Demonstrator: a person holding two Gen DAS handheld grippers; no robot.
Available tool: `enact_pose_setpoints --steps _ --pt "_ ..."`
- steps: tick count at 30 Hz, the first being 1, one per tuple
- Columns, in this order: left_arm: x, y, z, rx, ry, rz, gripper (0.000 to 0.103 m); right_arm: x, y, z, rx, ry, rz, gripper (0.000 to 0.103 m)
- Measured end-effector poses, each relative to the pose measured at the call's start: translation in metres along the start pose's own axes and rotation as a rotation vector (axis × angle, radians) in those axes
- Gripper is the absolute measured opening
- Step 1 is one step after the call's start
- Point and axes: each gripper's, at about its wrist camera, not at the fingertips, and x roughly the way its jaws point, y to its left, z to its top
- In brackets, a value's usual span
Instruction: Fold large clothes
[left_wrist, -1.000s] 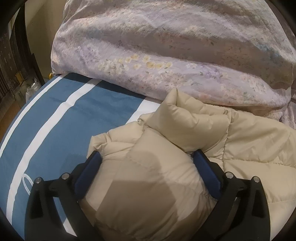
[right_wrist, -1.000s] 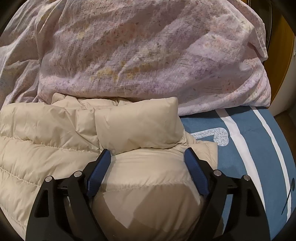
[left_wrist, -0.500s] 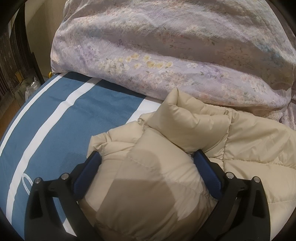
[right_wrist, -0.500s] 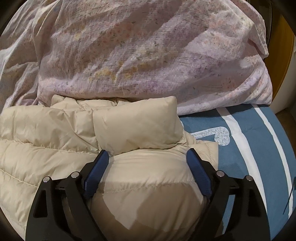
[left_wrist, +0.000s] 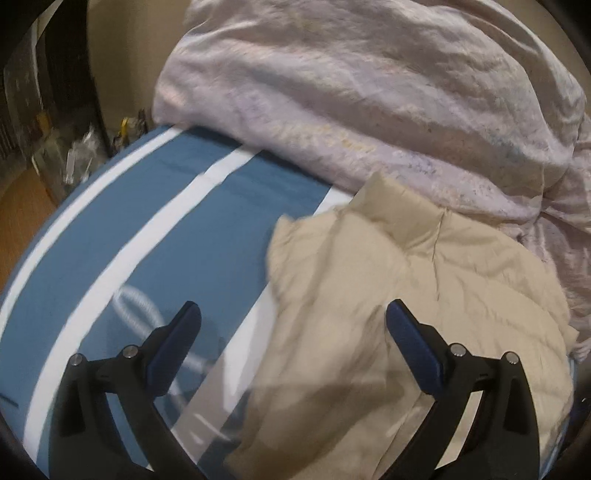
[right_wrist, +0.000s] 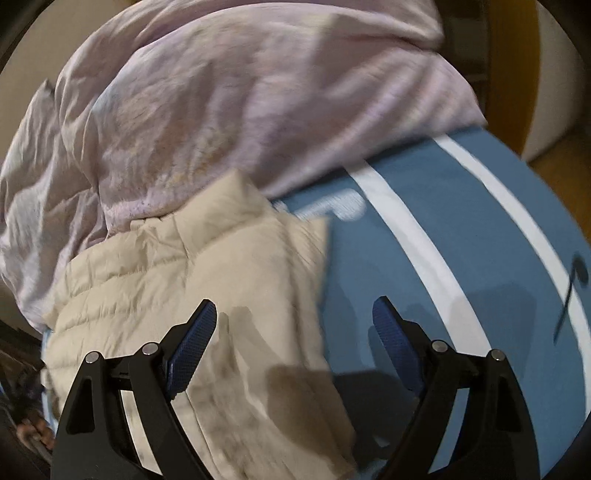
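On the blue white-striped bedsheet (left_wrist: 207, 206) the beige puffer jacket (left_wrist: 424, 295) is laid against a lilac duvet (left_wrist: 369, 92). No legible writing is seen. Left gripper (left_wrist: 293, 325) and right gripper (right_wrist: 295, 321) are held wide apart, grasping nothing.

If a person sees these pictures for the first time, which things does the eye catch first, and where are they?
First comes the beige puffer jacket, lying folded on the blue bedsheet with white stripes. Behind it rises a big crumpled lilac floral duvet, touching the jacket's collar end. In front, the left gripper and the right gripper both stand wide open, holding nothing.
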Motion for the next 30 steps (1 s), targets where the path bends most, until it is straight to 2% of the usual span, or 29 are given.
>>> enact_pose_setpoints --steps 6,10,16,20,26,30 --pt "-0.007 0.019 -0.03 -0.095 0.077 -0.063 0.097 -0.002 -0.027 -0.031 0.098 0.085 0.089 0.088" --pt "-0.003 0.021 -0.044 -0.157 0.121 -0.107 0.088 0.001 -0.03 -0.047 0.121 0.122 0.133 0.088" --pt "-0.009 0.016 -0.057 -0.211 0.128 -0.157 0.076 0.004 -0.027 -0.056 0.139 0.148 0.181 0.077" --pt "-0.012 0.012 -0.063 -0.23 0.128 -0.173 0.058 0.004 -0.033 -0.06 0.178 0.167 0.228 0.052" --pt "-0.018 0.004 -0.065 -0.227 0.108 -0.191 0.027 0.001 -0.031 -0.062 0.2 0.153 0.257 0.03" --pt "-0.029 0.003 -0.06 -0.209 0.087 -0.21 0.017 -0.007 -0.026 -0.061 0.19 0.133 0.267 0.019"
